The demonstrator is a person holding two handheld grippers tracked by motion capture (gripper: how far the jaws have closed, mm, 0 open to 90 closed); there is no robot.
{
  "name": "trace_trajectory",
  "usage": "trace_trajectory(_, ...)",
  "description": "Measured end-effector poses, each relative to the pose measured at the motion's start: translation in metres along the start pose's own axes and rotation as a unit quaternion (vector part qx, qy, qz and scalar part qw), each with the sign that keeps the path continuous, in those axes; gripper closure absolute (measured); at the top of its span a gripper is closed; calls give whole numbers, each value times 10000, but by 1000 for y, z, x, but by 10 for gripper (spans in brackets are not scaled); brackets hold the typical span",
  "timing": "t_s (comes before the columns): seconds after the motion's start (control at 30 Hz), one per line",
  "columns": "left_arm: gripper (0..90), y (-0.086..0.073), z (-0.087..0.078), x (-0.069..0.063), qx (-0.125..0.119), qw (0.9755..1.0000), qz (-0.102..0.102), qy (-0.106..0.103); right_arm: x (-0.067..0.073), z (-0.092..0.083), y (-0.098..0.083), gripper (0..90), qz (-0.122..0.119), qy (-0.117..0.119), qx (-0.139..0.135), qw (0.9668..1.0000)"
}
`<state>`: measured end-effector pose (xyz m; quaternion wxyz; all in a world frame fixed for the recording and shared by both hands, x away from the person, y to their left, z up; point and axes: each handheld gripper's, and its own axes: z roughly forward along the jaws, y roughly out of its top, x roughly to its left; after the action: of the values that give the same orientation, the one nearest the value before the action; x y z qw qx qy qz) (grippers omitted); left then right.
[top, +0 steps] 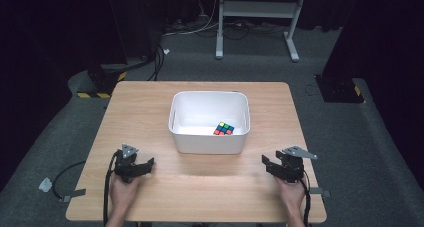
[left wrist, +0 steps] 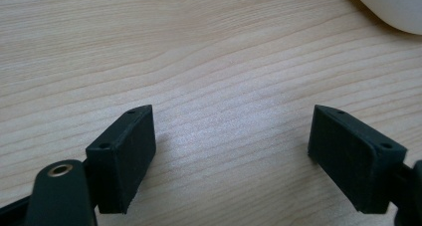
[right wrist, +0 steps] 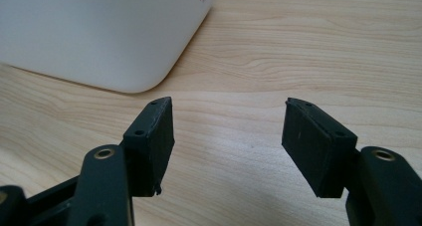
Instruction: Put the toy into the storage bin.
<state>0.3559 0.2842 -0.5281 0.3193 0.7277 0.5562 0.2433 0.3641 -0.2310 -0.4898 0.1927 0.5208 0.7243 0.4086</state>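
A multicoloured puzzle cube [top: 224, 129] lies inside a white plastic bin [top: 209, 144] in the middle of the wooden table [top: 200, 192], near the bin's front right corner. My left gripper [top: 145, 164] rests low over the table at the front left, held by a hand. Its jaws stand apart over bare wood [left wrist: 231, 136], with nothing between them. My right gripper [top: 267, 163] sits at the front right, also in a hand. Its jaws are apart as well, over bare wood [right wrist: 229, 131]. The bin's rounded corner [right wrist: 99, 37] lies just beyond its left jaw.
Another corner of the bin [left wrist: 393, 7] shows at the top right of the left gripper view. Beyond the table stand a white metal frame [top: 257, 9] and floor cables [top: 157, 62] on grey carpet. A cable trails from each gripper off the front edge.
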Motion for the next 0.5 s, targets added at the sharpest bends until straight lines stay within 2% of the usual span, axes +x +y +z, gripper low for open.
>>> trace_trajectory(0.13, 187, 0, 0, 0, -1, 10000, -1, 0, -2, 4, -1, 373, 22, -59, 36, 10000)
trace_trajectory(0.27, 187, 0, 0, 0, 0, 10000, 1, 0, -2, 10, -1, 375, -102, -205, 158, 9996)
trace_trajectory(0.5, 187, 0, 0, 0, 1, 10000, 0, 1, -4, 19, -2, 374, -127, -374, 233, 9989)
